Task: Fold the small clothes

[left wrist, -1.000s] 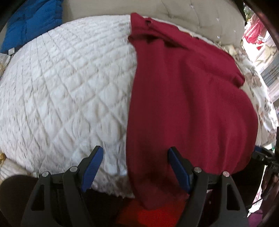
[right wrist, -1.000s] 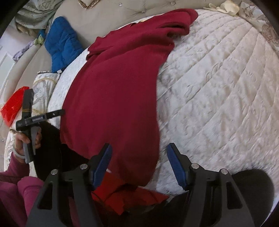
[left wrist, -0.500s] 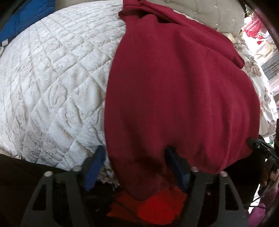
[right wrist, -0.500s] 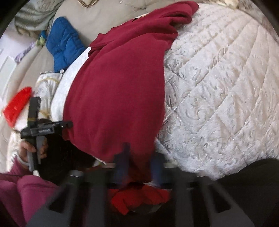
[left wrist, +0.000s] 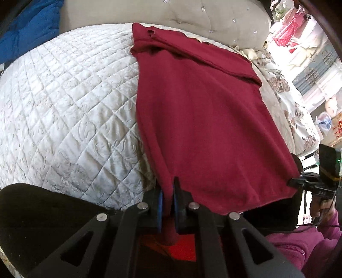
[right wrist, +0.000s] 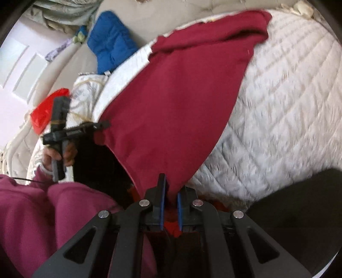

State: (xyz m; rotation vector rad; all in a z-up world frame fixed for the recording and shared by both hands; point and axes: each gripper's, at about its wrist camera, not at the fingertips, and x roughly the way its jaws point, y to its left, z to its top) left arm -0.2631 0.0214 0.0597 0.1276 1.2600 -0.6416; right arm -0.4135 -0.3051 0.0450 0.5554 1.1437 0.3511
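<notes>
A dark red garment [left wrist: 205, 119] lies spread on a white quilted bed [left wrist: 64, 111], its near hem hanging over the bed's front edge. My left gripper [left wrist: 167, 192] is shut on the hem's near left corner. My right gripper [right wrist: 170, 192] is shut on the hem's other near corner; the garment [right wrist: 177, 102] runs away from it to the far edge. Each gripper shows in the other's view: the right one [left wrist: 299, 182] at the garment's right corner, the left one [right wrist: 102, 125] at its left corner.
A blue cushion [right wrist: 111, 42] lies against the beige tufted headboard [left wrist: 192, 19] at the back. A red plastic bag [right wrist: 46, 109] sits left of the bed. A flowered cover [left wrist: 288, 100] lies to the right. The person's magenta sleeves [right wrist: 42, 213] are close below.
Both grippers moved in onto the near hem and closed on it, from wide open a second ago. The hem's corners are now pinched and slightly lifted.
</notes>
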